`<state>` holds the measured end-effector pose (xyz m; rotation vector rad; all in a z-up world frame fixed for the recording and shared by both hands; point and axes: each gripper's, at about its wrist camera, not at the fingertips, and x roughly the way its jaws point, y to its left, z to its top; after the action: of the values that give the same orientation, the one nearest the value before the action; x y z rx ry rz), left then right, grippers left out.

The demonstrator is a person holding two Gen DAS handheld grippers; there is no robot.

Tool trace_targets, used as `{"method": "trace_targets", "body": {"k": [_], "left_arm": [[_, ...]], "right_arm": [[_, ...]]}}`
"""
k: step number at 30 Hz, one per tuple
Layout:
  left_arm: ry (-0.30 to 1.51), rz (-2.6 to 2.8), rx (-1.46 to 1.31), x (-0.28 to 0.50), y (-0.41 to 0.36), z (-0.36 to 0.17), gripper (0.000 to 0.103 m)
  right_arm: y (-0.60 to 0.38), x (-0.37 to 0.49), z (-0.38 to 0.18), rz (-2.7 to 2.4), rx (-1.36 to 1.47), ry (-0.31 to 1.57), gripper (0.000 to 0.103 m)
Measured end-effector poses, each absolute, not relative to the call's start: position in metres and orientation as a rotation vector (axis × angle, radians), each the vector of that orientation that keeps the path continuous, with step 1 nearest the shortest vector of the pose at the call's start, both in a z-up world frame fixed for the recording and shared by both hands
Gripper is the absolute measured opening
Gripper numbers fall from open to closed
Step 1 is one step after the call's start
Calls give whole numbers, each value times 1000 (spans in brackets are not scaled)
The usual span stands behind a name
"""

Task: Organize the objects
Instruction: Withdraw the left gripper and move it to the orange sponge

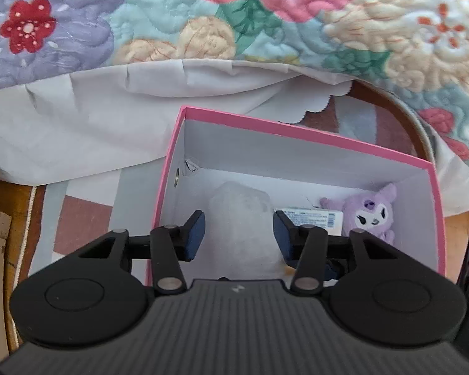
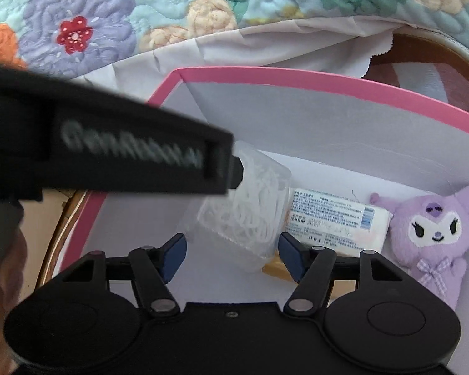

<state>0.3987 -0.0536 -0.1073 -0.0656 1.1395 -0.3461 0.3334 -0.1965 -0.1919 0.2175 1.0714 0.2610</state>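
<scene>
Inside the pink box (image 2: 328, 84), the clear bag of white loops (image 2: 250, 215), probably light, soft and slippery, lies left of the tissue pack (image 2: 331, 222), best pinched mid-body by either tongs, left tongs (image 1: 239, 234) and right tongs (image 2: 233, 256) both wide open, holding nothing.

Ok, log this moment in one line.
left gripper: open over clear bag | right gripper: open, empty | pink box: bag, tissue pack, purple plush inside

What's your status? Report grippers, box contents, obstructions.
Left gripper open, empty, above pink box. Right gripper open, empty. Clear bag, tissue pack, purple plush inside. Left gripper crosses right view.
</scene>
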Motion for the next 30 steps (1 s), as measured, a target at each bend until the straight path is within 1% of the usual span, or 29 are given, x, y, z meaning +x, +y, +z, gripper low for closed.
{"method": "trace_targets", "body": {"k": [2,5,10,17,24,26,30], "left_arm": [[1125,-336,-46,391,-51,-102,52],[1102,-321,-30,383,-46,-95,53],[1103,-316,-32,369,-34,-80,53],[1116,-332,35,335,-23,-46,60],[1129,-363,112,295,-18,-6,65],[1122,-363,134,281,-18,4,68],[1109,-421,148,251,-14,24,72]], "right_arm": [[-196,328,-188,259,208,1044,70],[-192,323,-183,256,171,1002,70],[-184,309,-170,270,143,983,68],[-194,257,-122,307,94,940,68],[-209,203,-62,331,57,921,70],[-210,189,-47,347,57,910,73],[-211,156,-27,395,63,893,74]]}}
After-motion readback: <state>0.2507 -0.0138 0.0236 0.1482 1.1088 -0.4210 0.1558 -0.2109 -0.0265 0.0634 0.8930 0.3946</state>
